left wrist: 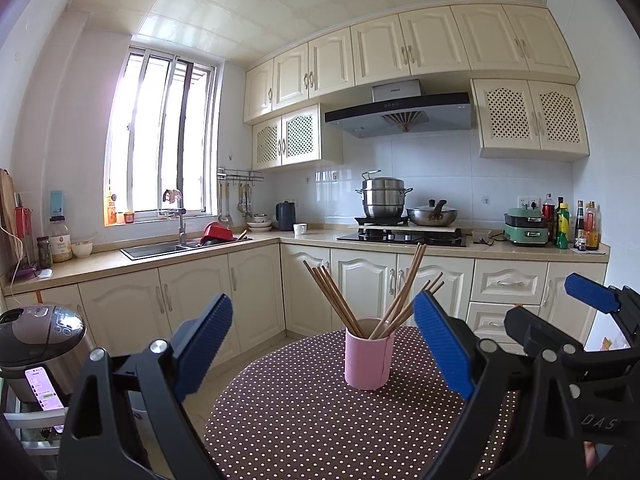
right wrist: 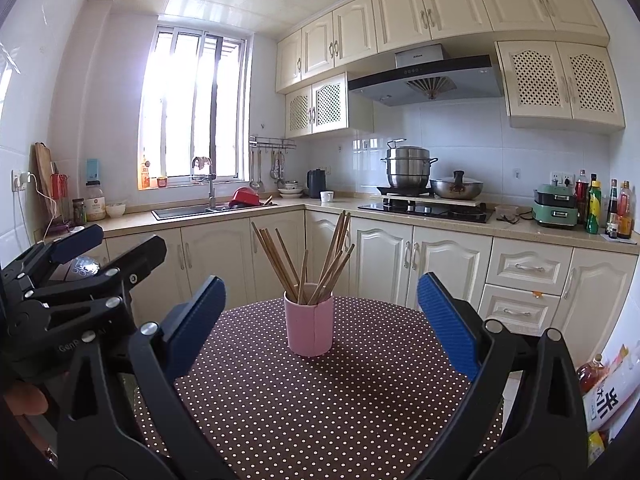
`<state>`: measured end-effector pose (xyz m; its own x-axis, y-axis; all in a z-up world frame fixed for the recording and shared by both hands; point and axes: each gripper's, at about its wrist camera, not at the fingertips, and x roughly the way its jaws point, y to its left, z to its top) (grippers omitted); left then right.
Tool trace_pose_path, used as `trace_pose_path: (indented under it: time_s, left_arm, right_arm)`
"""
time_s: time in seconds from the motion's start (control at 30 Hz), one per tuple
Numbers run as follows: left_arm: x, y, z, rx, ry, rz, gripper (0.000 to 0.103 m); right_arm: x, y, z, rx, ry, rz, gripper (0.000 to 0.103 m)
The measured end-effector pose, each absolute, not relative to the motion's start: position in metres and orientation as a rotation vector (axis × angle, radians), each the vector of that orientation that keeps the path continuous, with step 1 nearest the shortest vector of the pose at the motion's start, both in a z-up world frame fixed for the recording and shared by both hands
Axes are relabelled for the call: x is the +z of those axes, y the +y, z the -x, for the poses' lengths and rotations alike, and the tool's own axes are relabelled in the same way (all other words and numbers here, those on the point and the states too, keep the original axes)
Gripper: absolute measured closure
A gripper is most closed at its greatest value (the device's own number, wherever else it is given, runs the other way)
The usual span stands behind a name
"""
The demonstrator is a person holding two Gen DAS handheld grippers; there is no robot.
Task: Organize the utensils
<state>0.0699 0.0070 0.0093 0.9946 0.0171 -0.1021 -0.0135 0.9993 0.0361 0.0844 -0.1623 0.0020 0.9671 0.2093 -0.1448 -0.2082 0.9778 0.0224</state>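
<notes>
A pink cup [left wrist: 368, 356] [right wrist: 310, 324] stands upright on a round table [left wrist: 300, 420] [right wrist: 320, 400] covered in brown polka-dot cloth. Several wooden chopsticks [left wrist: 340, 300] [right wrist: 280, 256] stand in the cup, fanned left and right. My left gripper [left wrist: 322, 344] is open, its blue pads wide apart on either side of the cup and short of it, holding nothing. My right gripper [right wrist: 322, 320] is open too, framing the cup from nearer the table's front, also holding nothing. Each gripper shows at the edge of the other's view: right gripper [left wrist: 560, 312], left gripper [right wrist: 108, 252].
A rice cooker [left wrist: 40, 340] with a lit phone [left wrist: 44, 388] sits left of the table. Behind runs an L-shaped counter [right wrist: 400, 216] with a sink [left wrist: 160, 248], stove and pots [left wrist: 384, 200], and bottles [right wrist: 616, 212]. A printed bag [right wrist: 604, 396] stands at the right.
</notes>
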Motion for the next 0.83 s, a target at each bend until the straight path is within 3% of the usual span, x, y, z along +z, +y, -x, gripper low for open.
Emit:
trace_pose_path:
  time_s: [0.83]
  left_arm:
    - [-0.003, 0.007, -0.092, 0.021, 0.17, -0.039, 0.012]
  right_arm:
    - [-0.012, -0.161, -0.106, 0.226, 0.205, -0.021, 0.008]
